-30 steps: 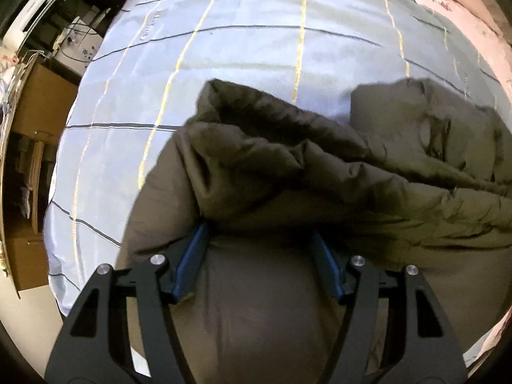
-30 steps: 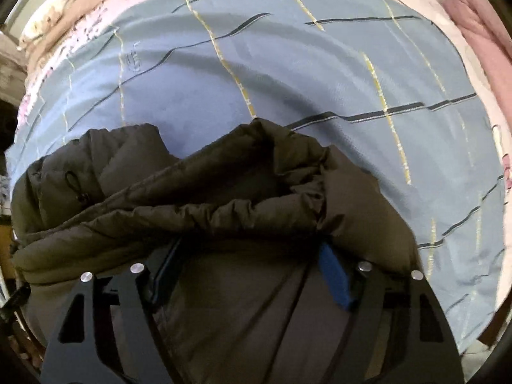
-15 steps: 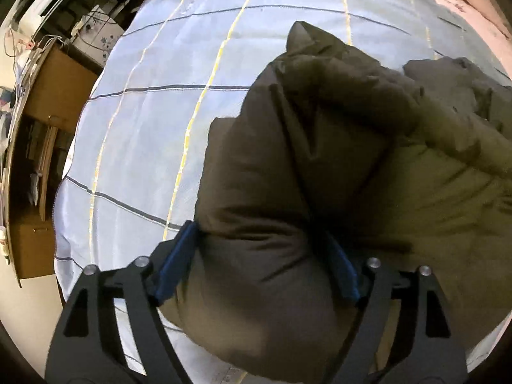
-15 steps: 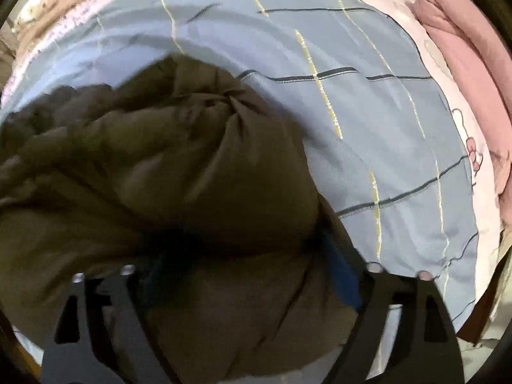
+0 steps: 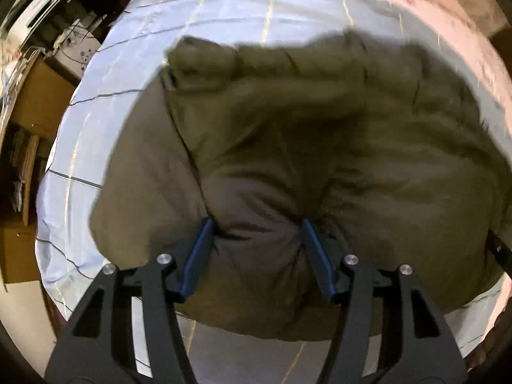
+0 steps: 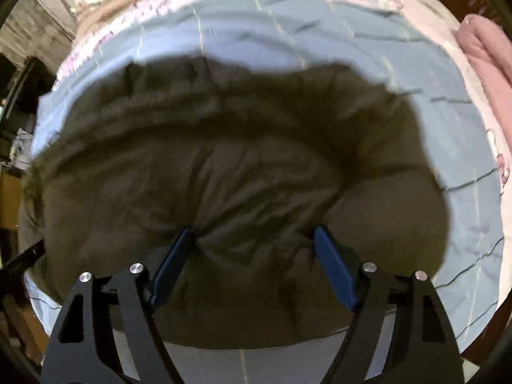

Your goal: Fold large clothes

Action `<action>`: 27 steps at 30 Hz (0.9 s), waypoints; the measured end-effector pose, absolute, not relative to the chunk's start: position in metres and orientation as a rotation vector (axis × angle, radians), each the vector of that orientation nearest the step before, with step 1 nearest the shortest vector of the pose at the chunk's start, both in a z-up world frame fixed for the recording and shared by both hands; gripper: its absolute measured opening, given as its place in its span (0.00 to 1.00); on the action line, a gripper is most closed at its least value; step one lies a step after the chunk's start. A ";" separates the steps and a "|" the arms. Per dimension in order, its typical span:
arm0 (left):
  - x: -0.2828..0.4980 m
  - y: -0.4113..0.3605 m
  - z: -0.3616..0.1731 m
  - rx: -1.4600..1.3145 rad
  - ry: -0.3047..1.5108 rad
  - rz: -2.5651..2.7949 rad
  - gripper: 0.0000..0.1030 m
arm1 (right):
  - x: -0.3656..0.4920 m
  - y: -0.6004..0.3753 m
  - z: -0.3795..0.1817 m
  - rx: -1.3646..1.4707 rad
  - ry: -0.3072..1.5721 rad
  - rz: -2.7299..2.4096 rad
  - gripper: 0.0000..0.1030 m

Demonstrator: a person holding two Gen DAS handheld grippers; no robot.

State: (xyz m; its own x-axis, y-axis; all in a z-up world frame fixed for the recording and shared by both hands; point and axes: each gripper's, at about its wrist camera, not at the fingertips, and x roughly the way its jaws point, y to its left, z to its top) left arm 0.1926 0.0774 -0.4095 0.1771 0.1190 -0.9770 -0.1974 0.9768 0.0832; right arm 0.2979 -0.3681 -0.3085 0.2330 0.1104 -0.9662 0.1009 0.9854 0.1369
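A bulky olive-green puffer jacket [image 5: 320,147] is bunched up over a light blue checked bed sheet [image 5: 224,9]. My left gripper [image 5: 256,227] is shut on a fold of the jacket near its left end, the fabric pinched between the blue pads. My right gripper [image 6: 252,233] is shut on a fold of the same jacket [image 6: 208,166] near its right end. The jacket hangs lifted from both grips and fills most of each view. The blue sheet [image 6: 320,38] shows beyond it.
Wooden furniture and shelves [image 5: 28,121] stand left of the bed. A pink blanket [image 6: 486,60] lies at the bed's right edge. A pink floral cover [image 5: 432,3] lies at the far side. The bed's near edge shows below the jacket.
Both grippers have lifted the jacket and carried it forward over itself. The bundle has swung out from lying on the sheet and now spreads wider, blurred by motion.
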 end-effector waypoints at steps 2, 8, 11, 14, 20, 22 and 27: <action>0.193 0.071 -0.415 -0.021 1.382 0.223 0.58 | 0.301 -0.366 -0.327 0.190 1.373 -0.012 0.79; 0.198 0.064 -0.426 0.052 1.392 0.201 0.62 | 0.314 -0.364 -0.347 0.155 1.403 -0.006 0.82; 0.199 0.064 -0.431 0.067 1.399 0.195 0.62 | 0.321 -0.364 -0.353 0.154 1.414 -0.005 0.83; 0.199 0.067 -0.434 0.070 1.401 0.196 0.62 | 0.328 -0.362 -0.358 0.148 1.419 -0.011 0.83; 0.202 0.065 -0.435 0.066 1.417 0.200 0.62 | 0.341 -0.362 -0.364 0.143 1.434 -0.016 0.84; 0.204 0.069 -0.424 0.024 1.412 0.197 0.56 | 0.344 -0.362 -0.356 0.152 1.445 -0.030 0.80; 0.207 0.053 -0.383 -0.071 1.321 0.126 0.60 | 0.349 -0.348 -0.301 0.213 1.314 0.058 0.77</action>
